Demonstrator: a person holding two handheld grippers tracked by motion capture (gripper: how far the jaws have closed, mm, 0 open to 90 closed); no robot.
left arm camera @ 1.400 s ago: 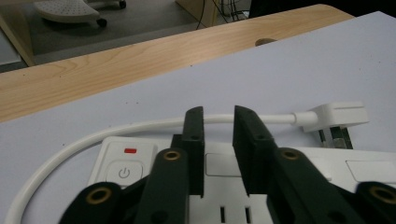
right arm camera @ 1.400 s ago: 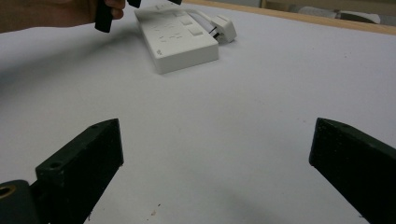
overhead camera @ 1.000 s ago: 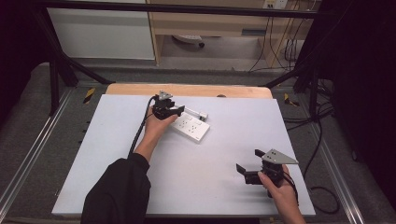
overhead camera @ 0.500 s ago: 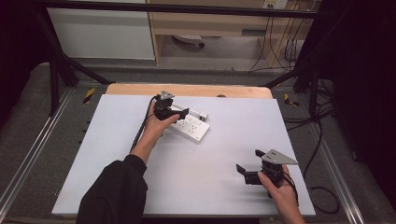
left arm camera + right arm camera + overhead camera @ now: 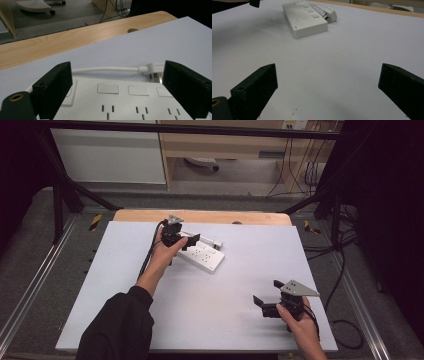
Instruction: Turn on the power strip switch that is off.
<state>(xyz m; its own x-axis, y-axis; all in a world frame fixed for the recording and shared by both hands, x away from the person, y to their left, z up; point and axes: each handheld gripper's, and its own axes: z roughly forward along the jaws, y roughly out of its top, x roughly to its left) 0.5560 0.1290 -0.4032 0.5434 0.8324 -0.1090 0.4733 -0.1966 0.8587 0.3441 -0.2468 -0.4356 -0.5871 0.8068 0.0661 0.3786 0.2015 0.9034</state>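
Note:
A white power strip [image 5: 204,255] lies on the white table [image 5: 240,285], left of centre toward the back. Its white cord [image 5: 105,69] runs along the far side to a white plug [image 5: 216,242] lying beside the strip. My left gripper [image 5: 186,241] hovers over the strip's left end with its jaws open wide. In the left gripper view the strip [image 5: 125,100] lies below my left gripper [image 5: 117,75], with the plug [image 5: 152,70] beyond it. My right gripper [image 5: 267,293] is open and empty near the front right. From my right gripper [image 5: 329,72] the strip [image 5: 304,20] is far ahead.
A wooden table edge [image 5: 200,216] runs behind the white board. Metal frame rails [image 5: 30,285] flank the table. Cables [image 5: 345,270] hang at the right. White cabinets and wooden furniture stand at the back.
My left gripper has edged slightly to the right over the power strip's end. The right gripper has stayed where it was.

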